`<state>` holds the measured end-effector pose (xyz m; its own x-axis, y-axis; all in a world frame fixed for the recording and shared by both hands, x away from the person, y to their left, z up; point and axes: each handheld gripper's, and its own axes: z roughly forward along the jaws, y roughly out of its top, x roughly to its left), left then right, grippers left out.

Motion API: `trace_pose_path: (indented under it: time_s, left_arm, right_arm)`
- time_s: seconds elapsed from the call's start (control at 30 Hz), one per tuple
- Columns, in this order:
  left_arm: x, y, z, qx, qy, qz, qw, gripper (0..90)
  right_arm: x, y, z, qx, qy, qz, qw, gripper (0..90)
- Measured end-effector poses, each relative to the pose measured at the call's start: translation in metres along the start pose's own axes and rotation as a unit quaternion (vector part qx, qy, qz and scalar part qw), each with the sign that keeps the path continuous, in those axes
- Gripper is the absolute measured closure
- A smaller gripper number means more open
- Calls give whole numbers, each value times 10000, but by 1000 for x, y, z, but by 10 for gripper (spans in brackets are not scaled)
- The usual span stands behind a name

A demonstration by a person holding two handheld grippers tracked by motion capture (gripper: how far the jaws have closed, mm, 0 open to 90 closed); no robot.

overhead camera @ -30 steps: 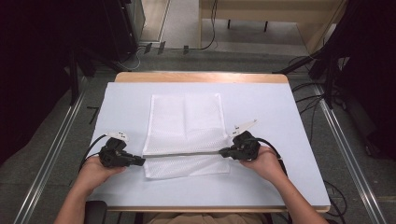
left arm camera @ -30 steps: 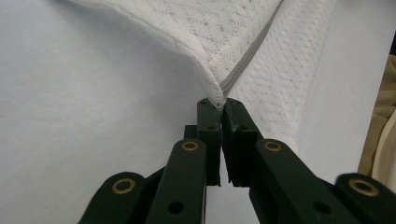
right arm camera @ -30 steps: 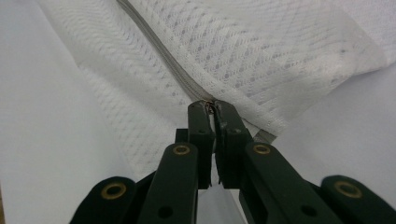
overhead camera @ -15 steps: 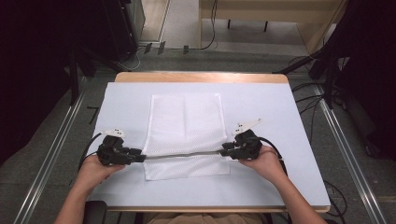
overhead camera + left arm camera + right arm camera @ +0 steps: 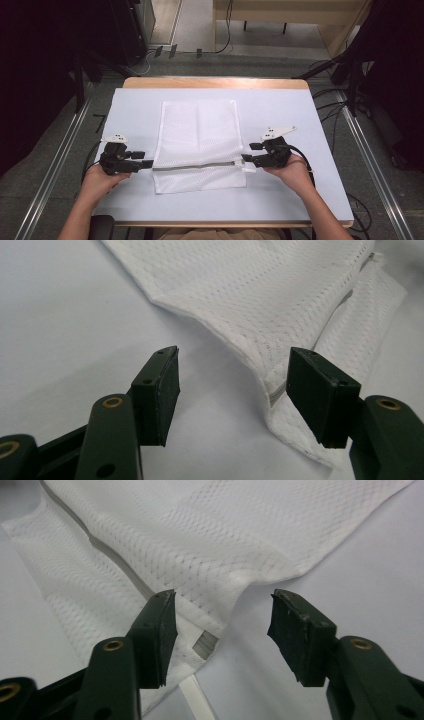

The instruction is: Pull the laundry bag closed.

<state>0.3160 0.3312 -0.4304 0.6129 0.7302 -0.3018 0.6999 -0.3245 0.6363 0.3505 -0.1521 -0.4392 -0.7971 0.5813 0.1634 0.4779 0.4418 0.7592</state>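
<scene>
High view, mesh bag (image 5: 199, 145) between left tool (image 5: 148, 163) and right tool (image 5: 245, 159), both just released, jaws apart.

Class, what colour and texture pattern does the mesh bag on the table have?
White, with a fine mesh weave; clearest in the right gripper view: mesh bag.

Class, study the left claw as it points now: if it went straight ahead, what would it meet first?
Most likely the white mesh bag: the left claw, whose jaws have just been opening, points at the bag's near edge by the zipper end, though depth is hard to judge.

Bare table (image 5: 300, 200) surrounds the mesh bag (image 5: 199, 135); nothing blocks passage around it.
</scene>
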Motion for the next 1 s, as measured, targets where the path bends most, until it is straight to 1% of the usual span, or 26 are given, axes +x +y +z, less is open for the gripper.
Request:
trace_pose_path:
  time_s: [0.03, 0.1, 0.17, 0.2, 0.27, 0.3, 0.37, 0.4, 0.47, 0.57, 0.63, 0.8, 0.9, 1.0]
  left_arm:
    - [1, 0, 0, -8, 5, -17, 10000, 379]
    - [3, -1, 0, 11, 86, -55, 9999, 368]
    - [4, -1, -1, -45, 118, -94, 9999, 363]
    - [5, -1, -3, -32, 160, -109, 9998, 363]
    - [6, -2, -4, -81, 199, -135, 9997, 360]
    - [7, -2, -4, -104, 224, -154, 9996, 360]
    - [8, -2, -5, -105, 274, -154, 9995, 358]
    - [8, -3, -5, -135, 294, -186, 9993, 357]
    - [9, -3, -6, -135, 352, -183, 9991, 352]
    - [11, -3, -6, -176, 449, -229, 9986, 338]
    - [12, -4, -5, -192, 564, -280, 9978, 325]
    - [16, -6, -4, -216, 820, -415, 9955, 301]
    - [17, -7, -4, -206, 878, -402, 9951, 293]
    - [18, -7, -3, -187, 905, -396, 9949, 289]
  right_arm:
    - [-1, 0, -2, -35, -47, 23, 10000, 433]
    - [-3, -2, -5, -125, -188, 14, 9997, 402]
    - [-5, -4, -9, -191, -299, 3, 9994, 373]
    - [-7, -5, -10, -213, -340, 5, 9992, 360]
    - [-13, -8, -14, -252, -446, 96, 9986, 330]
    - [-13, -8, -14, -252, -446, 96, 9986, 330]
    - [-17, -11, -16, -267, -517, 176, 9981, 318]
    - [-20, -13, -17, -275, -538, 208, 9980, 311]
    - [-24, -15, -19, -267, -604, 287, 9974, 306]
    - [-30, -18, -18, -258, -729, 336, 9964, 282]
    - [-33, -19, -16, -191, -734, 417, 9962, 271]
    - [-37, -23, -9, -9, -820, 368, 9959, 252]
    - [-39, -24, -8, 44, -860, 376, 9956, 249]
    - [-40, -24, -7, 45, -849, 409, 9955, 248]
